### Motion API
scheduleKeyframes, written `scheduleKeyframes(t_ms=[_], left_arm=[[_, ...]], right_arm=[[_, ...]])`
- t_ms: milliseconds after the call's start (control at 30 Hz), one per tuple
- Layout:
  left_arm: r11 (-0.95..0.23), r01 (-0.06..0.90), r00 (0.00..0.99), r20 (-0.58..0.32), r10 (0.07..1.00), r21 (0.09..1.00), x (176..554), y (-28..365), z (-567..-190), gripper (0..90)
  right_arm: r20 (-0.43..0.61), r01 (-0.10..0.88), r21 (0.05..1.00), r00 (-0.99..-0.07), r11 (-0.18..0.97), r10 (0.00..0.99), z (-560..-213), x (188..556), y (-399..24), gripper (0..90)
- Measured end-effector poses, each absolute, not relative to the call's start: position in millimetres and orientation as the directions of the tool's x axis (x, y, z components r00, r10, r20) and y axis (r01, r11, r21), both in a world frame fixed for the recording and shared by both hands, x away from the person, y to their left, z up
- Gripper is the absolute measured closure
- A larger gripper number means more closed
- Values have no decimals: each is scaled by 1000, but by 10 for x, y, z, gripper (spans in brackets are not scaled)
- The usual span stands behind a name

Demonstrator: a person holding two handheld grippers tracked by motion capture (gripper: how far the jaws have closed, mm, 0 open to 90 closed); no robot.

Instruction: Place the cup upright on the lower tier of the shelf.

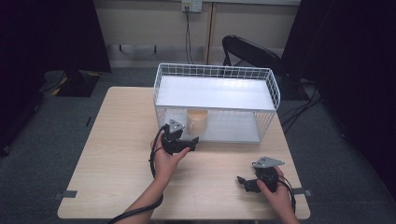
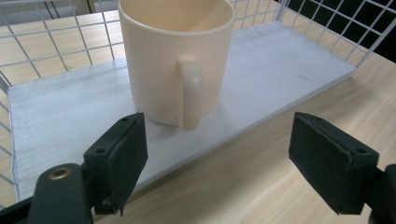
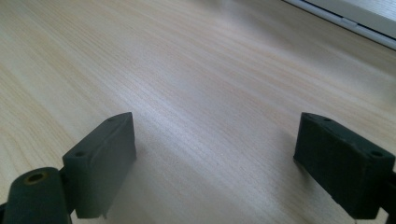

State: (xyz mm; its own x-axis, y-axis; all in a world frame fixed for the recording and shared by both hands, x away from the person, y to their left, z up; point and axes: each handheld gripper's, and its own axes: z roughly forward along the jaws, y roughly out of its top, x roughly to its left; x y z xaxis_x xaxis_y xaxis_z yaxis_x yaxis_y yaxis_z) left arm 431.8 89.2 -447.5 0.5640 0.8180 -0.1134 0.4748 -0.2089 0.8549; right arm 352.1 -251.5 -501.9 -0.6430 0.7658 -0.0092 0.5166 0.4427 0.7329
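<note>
table (image 1: pixel 116 154): light wood, carries the rack
wire rack (image 1: pixel 273 86): white, two-tiered, open at the front
mug (image 2: pixel 180 56): cream, upright on the rack's lower shelf, handle facing the left gripper
left gripper (image 2: pixel 217 140): jaws apart, mug free just beyond them
right gripper (image 3: pixel 215 158): jaws apart over bare table
risk: a jaw catching the handle could tip the mug

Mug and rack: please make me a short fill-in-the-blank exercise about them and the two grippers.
1. The mug stands on the ____ shelf of the wire rack.
2. The mug's handle faces the ____ gripper.
3. The left gripper's jaws are ____, with nothing between them.
4. The right gripper hovers over the bare wooden ____.

Missing words: lower; left; open; table
</note>
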Motion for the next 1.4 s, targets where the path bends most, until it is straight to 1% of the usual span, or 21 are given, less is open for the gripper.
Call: scheduleKeyframes(t_ms=[233, 367, 467, 633, 833, 900, 1100, 1400], left_arm=[[-215, 481, 593, -134, 794, 850, 4251, 925, -4467, 187], [-254, 495, 621, -134, 772, 831, 4230, 953, -4471, 175], [-244, 519, 628, -171, 759, 819, 4222, 964, -4473, 167], [-276, 512, 650, -157, 744, 814, 4205, 992, -4475, 167], [-279, 519, 662, -174, 729, 808, 4188, 1059, -4482, 166], [-297, 514, 667, -158, 728, 805, 4181, 1081, -4490, 166], [-315, 511, 679, -150, 719, 800, 4154, 1176, -4523, 164], [-368, 501, 724, -147, 673, 783, 4120, 1309, -4563, 164]], right_arm=[[-9, 517, 733, -643, 443, 765, -5018, 3523, -2514, 116], [-9, 517, 733, -643, 443, 765, -5019, 3523, -2514, 116], [-9, 517, 732, -644, 443, 765, -5018, 3523, -2515, 116], [-9, 516, 733, -644, 443, 765, -5019, 3523, -2515, 116], [-8, 517, 732, -644, 443, 765, -5018, 3523, -2514, 116], [-8, 517, 732, -644, 443, 765, -5018, 3523, -2514, 116], [-9, 516, 733, -644, 443, 765, -5019, 3523, -2514, 116], [-9, 517, 733, -643, 443, 766, -5019, 3523, -2514, 116]])
